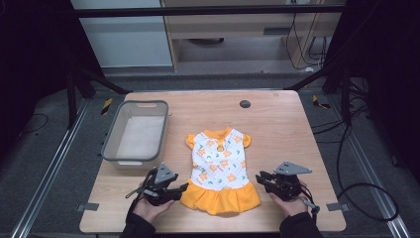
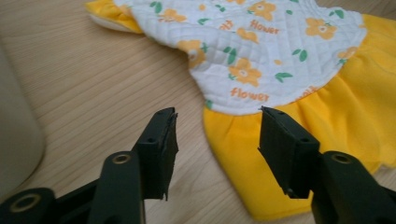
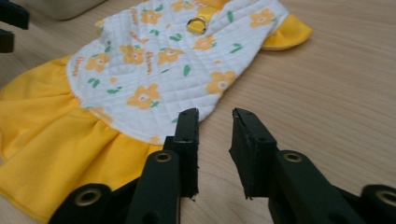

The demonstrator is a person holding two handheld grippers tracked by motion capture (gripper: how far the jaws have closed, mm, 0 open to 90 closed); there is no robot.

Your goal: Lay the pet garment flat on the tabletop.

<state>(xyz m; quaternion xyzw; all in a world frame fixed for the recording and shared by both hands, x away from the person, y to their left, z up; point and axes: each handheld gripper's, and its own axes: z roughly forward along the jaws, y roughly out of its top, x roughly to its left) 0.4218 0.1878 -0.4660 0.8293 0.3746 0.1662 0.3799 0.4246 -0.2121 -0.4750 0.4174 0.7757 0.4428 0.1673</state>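
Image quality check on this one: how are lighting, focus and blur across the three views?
High view: evenly lit table, dark surroundings, soft overall; the dress is readable. Left gripper view: the dress print is sharp, the left gripper close and slightly soft, no glare. Right gripper view: the right gripper and quilted fabric are crisp, the far edge softer.

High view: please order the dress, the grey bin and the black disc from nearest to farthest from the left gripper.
From the left gripper:
1. Dress, just right of the jaws, its yellow skirt hem nearest.
2. Grey bin, behind the gripper, at the table's left.
3. Black disc, near the far edge, right of centre.
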